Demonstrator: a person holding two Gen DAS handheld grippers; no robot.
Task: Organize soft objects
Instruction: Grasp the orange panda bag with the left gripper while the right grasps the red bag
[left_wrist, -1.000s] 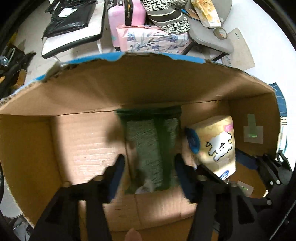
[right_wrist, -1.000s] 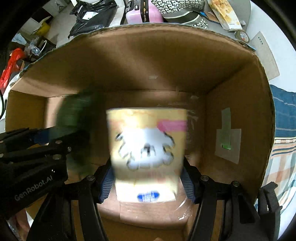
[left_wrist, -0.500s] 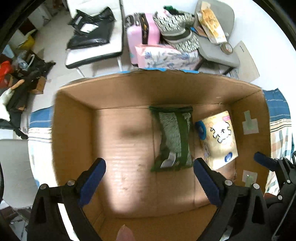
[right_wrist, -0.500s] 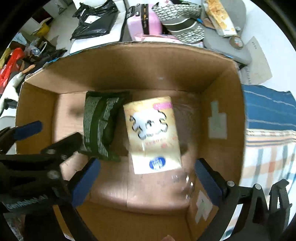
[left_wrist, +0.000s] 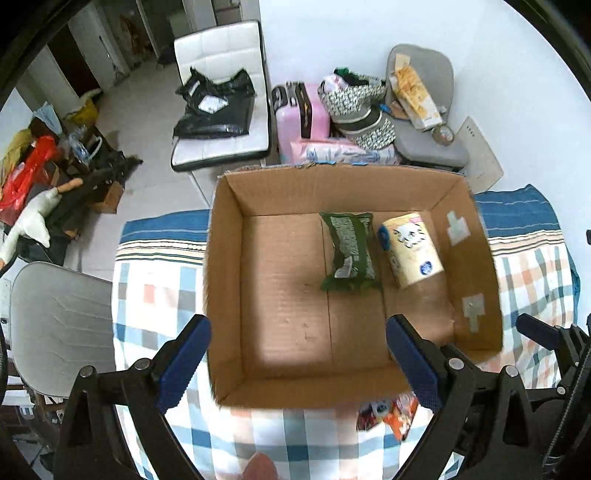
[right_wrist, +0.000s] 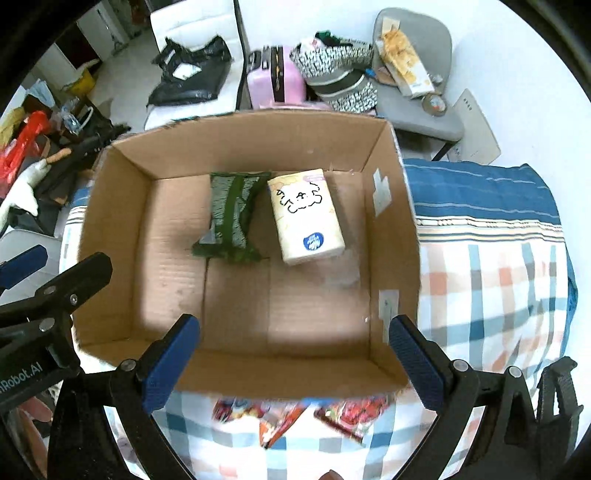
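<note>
I am holding my left gripper (left_wrist: 297, 354) above the near edge of the cardboard box (left_wrist: 225, 280), its blue-padded fingers (left_wrist: 183, 363) spread wide apart and gripping nothing. My right gripper (right_wrist: 293, 356) is hovering the same way over the box's near wall, fingers (right_wrist: 415, 363) wide apart and empty too.

The box is sitting open on a bed covered with a checked and striped blanket (right_wrist: 491, 280). Inside it, toward the far wall and right of centre, the dark green packet (left_wrist: 351, 254) is lying flat on the box floor. Just beside it on the right, the pale yellow tissue pack (left_wrist: 410, 253) with a cartoon face and a blue round logo is lying flat as well; in the right wrist view the green packet (right_wrist: 232, 216) and the tissue pack (right_wrist: 306, 216) are looking close enough to touch at their far ends, though I cannot tell for sure.

On the blanket in front of the box's near wall, some red and orange snack packets (right_wrist: 332, 413) are lying, blurred.
</note>
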